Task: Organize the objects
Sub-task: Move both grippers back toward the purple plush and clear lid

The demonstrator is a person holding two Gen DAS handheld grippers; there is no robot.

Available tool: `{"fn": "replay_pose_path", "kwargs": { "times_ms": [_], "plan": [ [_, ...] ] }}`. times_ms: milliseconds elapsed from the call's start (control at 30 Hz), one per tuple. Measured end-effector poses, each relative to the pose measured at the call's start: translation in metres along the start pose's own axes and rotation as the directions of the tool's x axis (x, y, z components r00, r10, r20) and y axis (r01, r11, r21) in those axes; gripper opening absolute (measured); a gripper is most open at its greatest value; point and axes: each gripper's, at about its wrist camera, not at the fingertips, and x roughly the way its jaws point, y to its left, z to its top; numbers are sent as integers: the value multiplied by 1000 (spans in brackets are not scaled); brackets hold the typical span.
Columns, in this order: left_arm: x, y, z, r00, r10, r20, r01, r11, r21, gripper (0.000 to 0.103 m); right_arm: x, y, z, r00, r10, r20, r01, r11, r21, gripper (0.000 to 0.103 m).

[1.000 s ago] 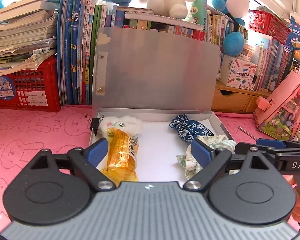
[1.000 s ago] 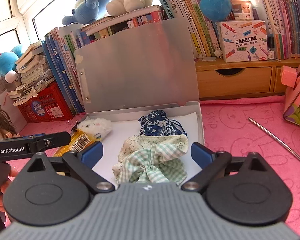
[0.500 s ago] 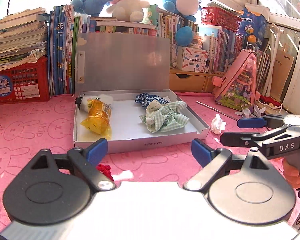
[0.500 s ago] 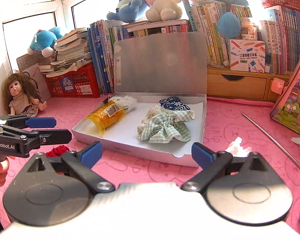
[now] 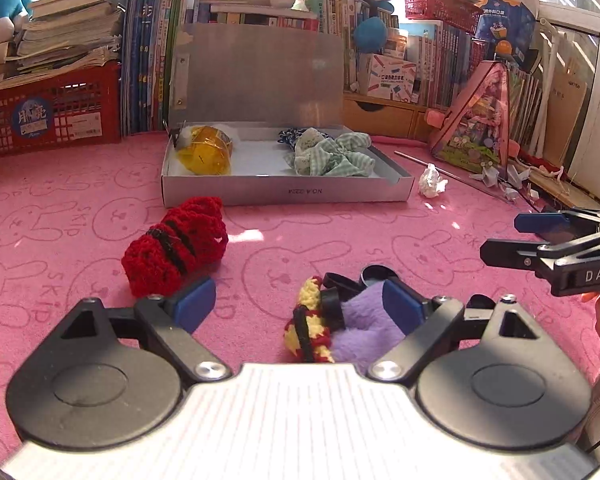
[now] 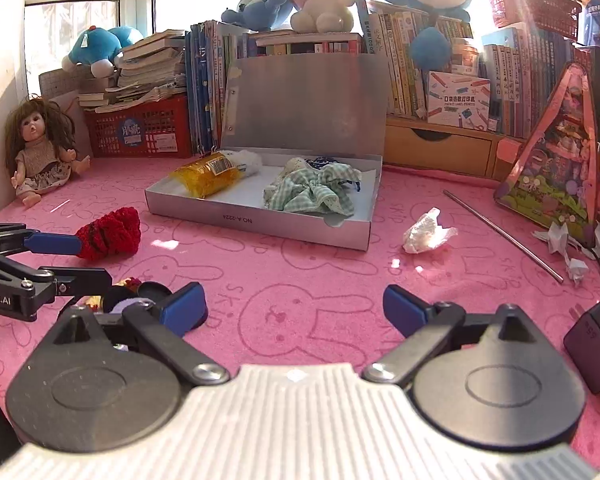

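Pink rabbit-print cloth covers the surface, with books and plush toys stacked behind. From the left: the red crocheted piece lies loose on the cloth, just in front of the open silver box, which already holds the yellow packet and the green checked fabric. Nearer, the yellow-and-red knit and purple fluffy thing sit between the fingers of the left gripper, whose jaws stand wide and press on nothing. At the right, the right gripper is also spread wide and empty over bare cloth. Both grippers have pulled back from over the box within the last second, so the box now sits well ahead and the unsorted pieces come into reach. Probably 1 of these is next for the box.
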Motion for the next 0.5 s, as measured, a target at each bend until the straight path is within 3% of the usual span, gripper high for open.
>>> {"fn": "replay_pose_path", "kwargs": {
  "times_ms": [133, 500],
  "plan": [
    [-3, 1, -11, 997, 72, 4, -72, 997, -18, 93, -7, 3, -16, 999, -36, 6, 36, 999, 12, 99],
    [-12, -1, -19, 994, 106, 29, -106, 994, -12, 91, -19, 0, -49, 990, -140, 4, 139, 987, 77, 98]
  ]
}}
